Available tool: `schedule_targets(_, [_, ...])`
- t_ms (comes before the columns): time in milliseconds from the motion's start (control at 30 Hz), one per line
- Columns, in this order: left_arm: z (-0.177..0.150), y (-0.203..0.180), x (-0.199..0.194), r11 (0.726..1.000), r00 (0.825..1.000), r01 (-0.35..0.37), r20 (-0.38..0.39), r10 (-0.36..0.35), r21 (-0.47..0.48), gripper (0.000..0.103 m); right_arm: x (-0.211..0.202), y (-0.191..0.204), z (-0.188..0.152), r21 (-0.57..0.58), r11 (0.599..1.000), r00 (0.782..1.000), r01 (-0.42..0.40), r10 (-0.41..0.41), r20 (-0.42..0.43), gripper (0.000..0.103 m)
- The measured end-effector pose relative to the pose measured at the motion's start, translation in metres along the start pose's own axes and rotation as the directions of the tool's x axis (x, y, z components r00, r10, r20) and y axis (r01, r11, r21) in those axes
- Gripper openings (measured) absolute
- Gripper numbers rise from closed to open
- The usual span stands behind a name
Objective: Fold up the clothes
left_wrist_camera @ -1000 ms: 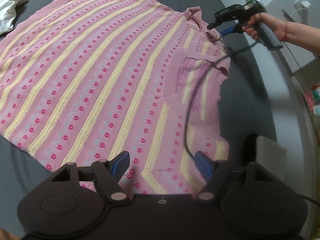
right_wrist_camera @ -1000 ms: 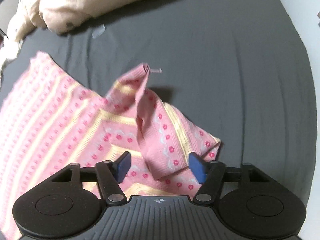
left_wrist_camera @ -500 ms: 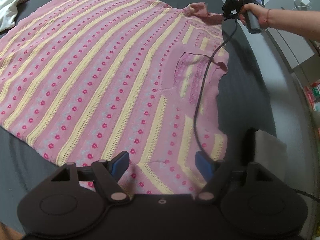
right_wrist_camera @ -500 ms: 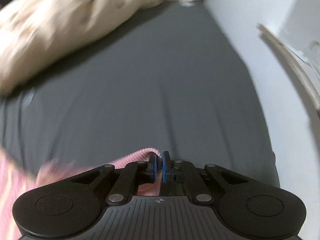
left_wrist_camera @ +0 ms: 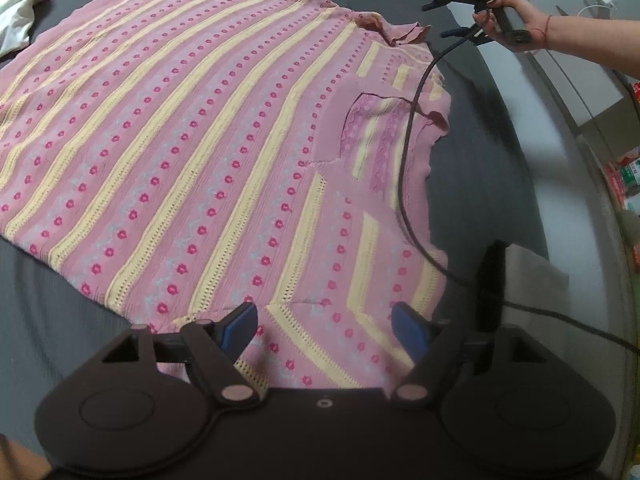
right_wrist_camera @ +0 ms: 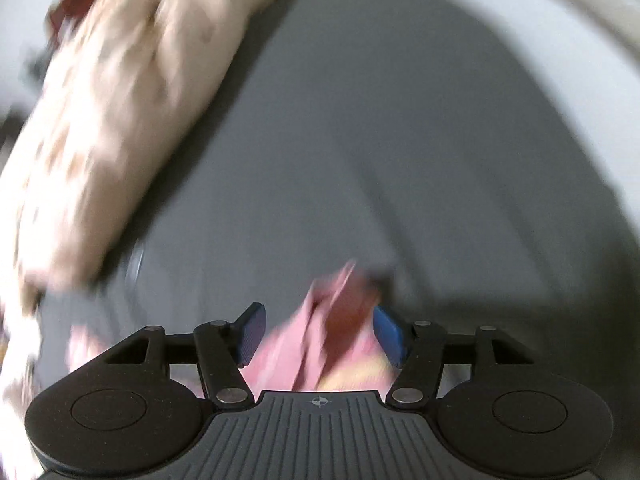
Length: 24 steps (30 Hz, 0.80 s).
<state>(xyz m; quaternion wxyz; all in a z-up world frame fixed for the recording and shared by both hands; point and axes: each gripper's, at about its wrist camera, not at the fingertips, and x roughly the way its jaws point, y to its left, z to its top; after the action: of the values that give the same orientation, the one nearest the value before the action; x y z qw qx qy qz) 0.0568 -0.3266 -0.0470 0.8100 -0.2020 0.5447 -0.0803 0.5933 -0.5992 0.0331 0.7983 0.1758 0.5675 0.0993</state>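
A pink knitted garment [left_wrist_camera: 192, 136] with pale yellow stripes and rows of small pink flowers lies spread flat over a dark grey bed surface [left_wrist_camera: 492, 184], filling the left and centre of the left wrist view. At the bottom of that view, the left gripper [left_wrist_camera: 324, 330] hovers over the garment's near edge with its blue-padded fingers set wide apart and nothing between them but the cloth lying below. A black cable [left_wrist_camera: 408, 152] runs across the garment's right side, from the lower right up to the upper right of the frame. There a person's hand [left_wrist_camera: 508, 20] holds the right gripper [left_wrist_camera: 438, 18] just past the garment's crumpled far corner [left_wrist_camera: 394, 32], its fingers spread and clear of the cloth. The right wrist view is blurred by motion: the jaws are opening, and a raised fold of pink fabric [right_wrist_camera: 320, 340] stands between the blue pads [right_wrist_camera: 386, 334]; whether it touches either one cannot be told. A cream patterned bundle of bedding [right_wrist_camera: 120, 120] lies across the upper left of that view. White cloth [left_wrist_camera: 20, 16] sits at the upper left edge of the left wrist view.
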Motion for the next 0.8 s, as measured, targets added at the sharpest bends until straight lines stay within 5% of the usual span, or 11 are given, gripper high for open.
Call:
schedule_targets(100, [-0.001,-0.001,0.001,1.000,1.000,0.004,-0.005,-0.004,0.002,0.073,0.014,0.021,-0.021,-0.067,0.996,0.988,-0.056,0.046,-0.148,0.060])
schedule_targets(267, [-0.002,-0.004,0.000,1.000,1.000,0.001,-0.008,-0.001,0.021,0.073,0.035,0.048,-0.043,-0.129,0.992,0.986,0.001,-0.022,-0.165,0.057])
schedule_targets(300, [-0.003,-0.003,-0.001,1.000,1.000,0.000,-0.007,0.000,0.021,0.074,0.036,0.046,-0.048,-0.113,0.994,0.984,-0.007,-0.013,-0.175,0.048])
schedule_targets(367, [-0.004,-0.002,-0.002,1.000,1.000,-0.003,-0.007,0.003,0.018,0.074,0.038,0.047,-0.054,-0.093,0.996,0.983,-0.009,-0.008,-0.183,0.009])
schedule_targets(400, [-0.005,-0.001,-0.002,1.000,1.000,-0.005,-0.008,0.005,0.013,0.074,0.039,0.050,-0.054,-0.089,0.996,0.984,-0.008,-0.008,-0.178,0.003])
schedule_targets(633, [-0.007,0.001,-0.001,1.000,1.000,-0.010,-0.009,0.010,-0.005,0.074,0.038,0.077,-0.009,-0.046,0.999,0.998,-0.009,0.011,0.061,0.003])
schedule_targets(800, [-0.005,0.001,-0.003,1.000,1.000,-0.004,0.002,0.004,-0.016,0.074,0.027,0.079,-0.012,-0.081,0.997,0.998,0.000,-0.005,-0.060,0.009])
